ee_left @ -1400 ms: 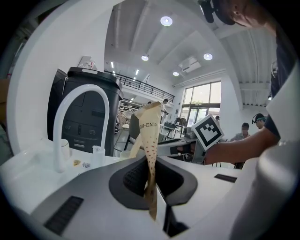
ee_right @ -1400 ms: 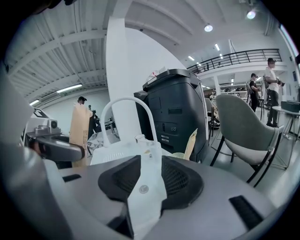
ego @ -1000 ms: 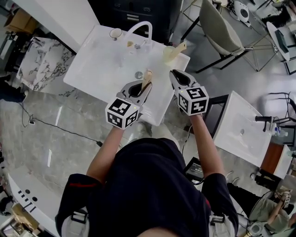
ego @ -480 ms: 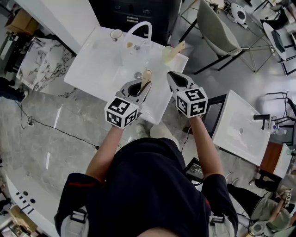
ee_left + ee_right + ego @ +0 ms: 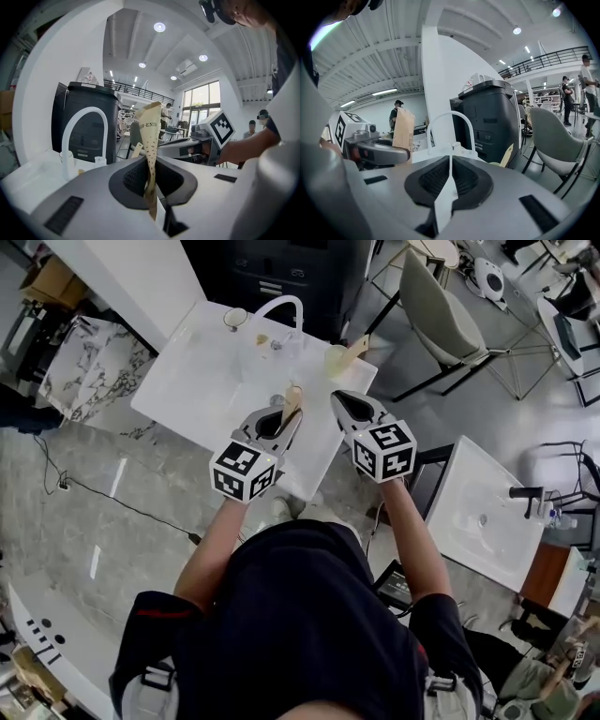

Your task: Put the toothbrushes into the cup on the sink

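Room: open hall with a marble-look floor (image 5: 112,502) spreading around the fixture.
White sink (image 5: 202,381): arched faucet (image 5: 277,306) standing at its back edge.
Left gripper (image 5: 283,420): jaws pinching the lower end of a paper-wrapped toothbrush (image 5: 293,397), which is standing upright over the basin.
Right gripper (image 5: 343,401): jaws resting together, carrying nothing.
Cup (image 5: 337,360): sitting on the sink's far right corner, holding a second toothbrush (image 5: 358,345).
Handling, judged: light, thin, with a crushable sleeve; gripping low is leaving the top free.

We wear a dark short-sleeved shirt (image 5: 300,615) with red trim; our grey left gripper (image 5: 287,420) and right gripper (image 5: 339,399) each bear a black-and-white marker cube (image 5: 246,471)
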Action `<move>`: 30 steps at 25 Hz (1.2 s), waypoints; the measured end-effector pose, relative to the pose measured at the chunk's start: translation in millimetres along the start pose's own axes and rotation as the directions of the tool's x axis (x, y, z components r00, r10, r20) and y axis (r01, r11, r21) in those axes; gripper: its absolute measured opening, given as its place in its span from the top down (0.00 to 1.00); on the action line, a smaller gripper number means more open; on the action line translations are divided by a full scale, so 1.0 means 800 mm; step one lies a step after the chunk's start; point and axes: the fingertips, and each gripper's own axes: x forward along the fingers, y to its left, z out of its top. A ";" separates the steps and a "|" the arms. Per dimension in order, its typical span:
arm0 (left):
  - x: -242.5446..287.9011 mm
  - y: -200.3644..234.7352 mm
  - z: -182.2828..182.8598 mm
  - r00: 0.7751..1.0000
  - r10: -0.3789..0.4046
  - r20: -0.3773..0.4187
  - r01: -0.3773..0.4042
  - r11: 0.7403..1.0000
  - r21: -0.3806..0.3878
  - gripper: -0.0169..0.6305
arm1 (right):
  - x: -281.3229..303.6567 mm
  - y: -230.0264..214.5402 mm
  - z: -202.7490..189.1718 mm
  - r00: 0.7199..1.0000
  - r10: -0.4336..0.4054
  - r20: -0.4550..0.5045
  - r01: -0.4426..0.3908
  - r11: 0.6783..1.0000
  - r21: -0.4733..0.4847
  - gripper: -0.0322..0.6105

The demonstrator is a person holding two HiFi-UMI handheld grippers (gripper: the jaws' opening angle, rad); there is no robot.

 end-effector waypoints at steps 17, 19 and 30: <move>0.030 0.008 0.027 0.992 0.125 0.024 -0.125 0.992 -0.014 0.93 | 0.039 -0.025 0.024 0.982 0.189 0.003 -0.189 0.981 -0.035 0.88; 0.025 0.016 0.029 0.989 0.147 0.031 -0.146 0.989 -0.025 0.93 | 0.045 -0.019 0.030 0.977 0.211 0.002 -0.211 0.977 -0.040 0.88; -0.047 0.071 0.021 0.967 0.251 0.053 -0.248 0.967 -0.058 0.93 | 0.094 0.055 0.042 0.954 0.298 -0.022 -0.299 0.951 -0.073 0.88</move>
